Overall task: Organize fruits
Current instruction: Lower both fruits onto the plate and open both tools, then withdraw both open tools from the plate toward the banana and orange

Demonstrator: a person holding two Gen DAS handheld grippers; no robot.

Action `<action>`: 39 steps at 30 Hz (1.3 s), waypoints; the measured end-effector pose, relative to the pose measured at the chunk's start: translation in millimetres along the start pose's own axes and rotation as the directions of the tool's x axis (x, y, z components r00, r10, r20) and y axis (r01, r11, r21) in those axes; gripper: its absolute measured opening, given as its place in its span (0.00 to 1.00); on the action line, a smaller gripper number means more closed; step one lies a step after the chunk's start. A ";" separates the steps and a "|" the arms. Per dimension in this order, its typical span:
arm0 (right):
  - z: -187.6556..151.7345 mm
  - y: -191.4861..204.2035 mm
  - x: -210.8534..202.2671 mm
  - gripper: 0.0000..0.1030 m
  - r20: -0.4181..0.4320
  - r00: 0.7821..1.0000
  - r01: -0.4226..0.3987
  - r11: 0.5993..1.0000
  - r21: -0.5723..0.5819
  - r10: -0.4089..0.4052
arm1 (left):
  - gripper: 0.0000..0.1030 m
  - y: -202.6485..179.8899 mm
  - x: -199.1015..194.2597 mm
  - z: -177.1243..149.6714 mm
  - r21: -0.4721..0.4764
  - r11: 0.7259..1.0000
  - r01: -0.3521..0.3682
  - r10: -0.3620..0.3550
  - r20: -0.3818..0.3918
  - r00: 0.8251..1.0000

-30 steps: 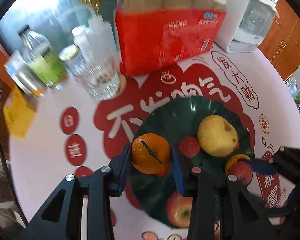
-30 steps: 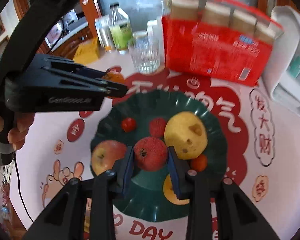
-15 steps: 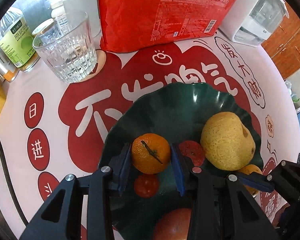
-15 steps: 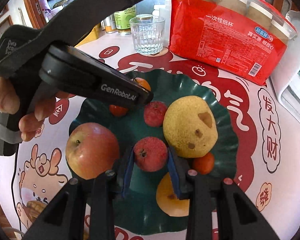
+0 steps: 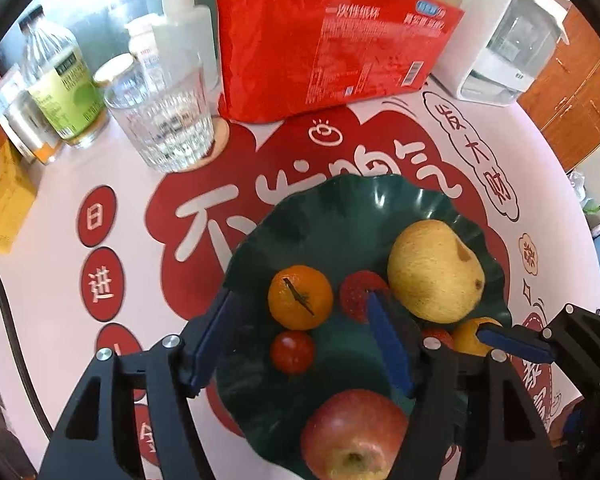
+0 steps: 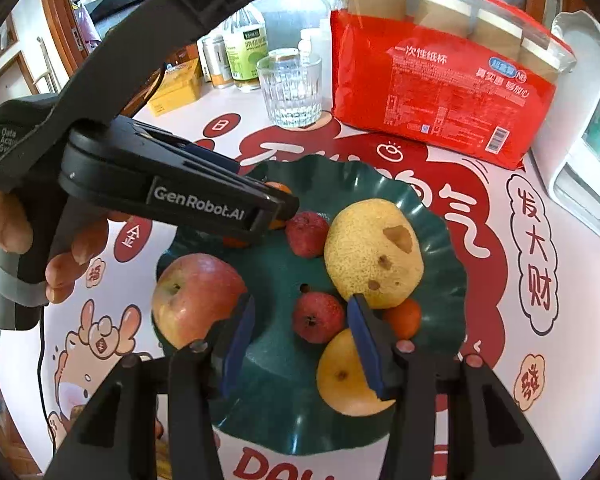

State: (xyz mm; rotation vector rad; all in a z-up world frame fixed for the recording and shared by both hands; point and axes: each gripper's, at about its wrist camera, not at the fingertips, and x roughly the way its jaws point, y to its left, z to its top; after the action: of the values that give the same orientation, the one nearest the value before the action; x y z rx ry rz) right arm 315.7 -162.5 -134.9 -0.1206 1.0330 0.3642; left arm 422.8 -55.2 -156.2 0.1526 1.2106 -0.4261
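Both grippers have just been opening their jaws. The left gripper, which was clamping the mandarin a second ago, is now standing released, and the mandarin is sitting on the green plate between the blue pads with a gap on each side. The right gripper has also let go of the small red fruit; this fruit is lying on the plate between its pads, closer to the right one.

To finish this step well, each gripper is probably needing to lift straight away from the plate, so that a pad is not pushing the fruit. The round mandarin may roll easily, and the right pad of the left gripper is standing very near the other small red fruit.

The plate is holding all the fruits. The yellow pear is lying on the far right, the apple on the near left. A cherry tomato is just near the mandarin, and a yellow-orange fruit is resting at the near right rim. Far behind, a drinking glass is standing, seemingly empty.
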 end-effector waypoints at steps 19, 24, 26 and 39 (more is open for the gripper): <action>-15.9 15.1 -75.4 0.48 0.086 0.996 -0.015 0.999 0.038 0.011 | 0.66 -28.9 -114.8 -43.9 0.021 0.995 -0.096 0.092 0.150 0.984; -25.8 21.3 -91.6 0.48 0.093 0.996 -0.020 0.999 0.043 0.016 | 0.66 -35.5 -135.2 -62.2 0.002 0.994 -0.105 0.103 0.165 0.981; -30.5 24.1 -99.1 0.48 0.099 0.995 -0.020 0.999 0.043 0.015 | 0.66 -39.6 -143.4 -70.8 -0.006 0.994 -0.109 0.109 0.173 0.979; -66.7 23.5 -140.0 0.48 0.117 0.993 -0.018 0.995 0.100 0.007 | 0.66 -68.0 -176.3 -136.4 -0.026 0.994 -0.108 0.111 0.185 0.976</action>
State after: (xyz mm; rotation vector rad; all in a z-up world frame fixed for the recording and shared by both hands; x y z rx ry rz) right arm 188.8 -191.7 -47.5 -0.0016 0.9356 0.3257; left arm 226.6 -29.4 -33.2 0.1615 1.0159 -0.3268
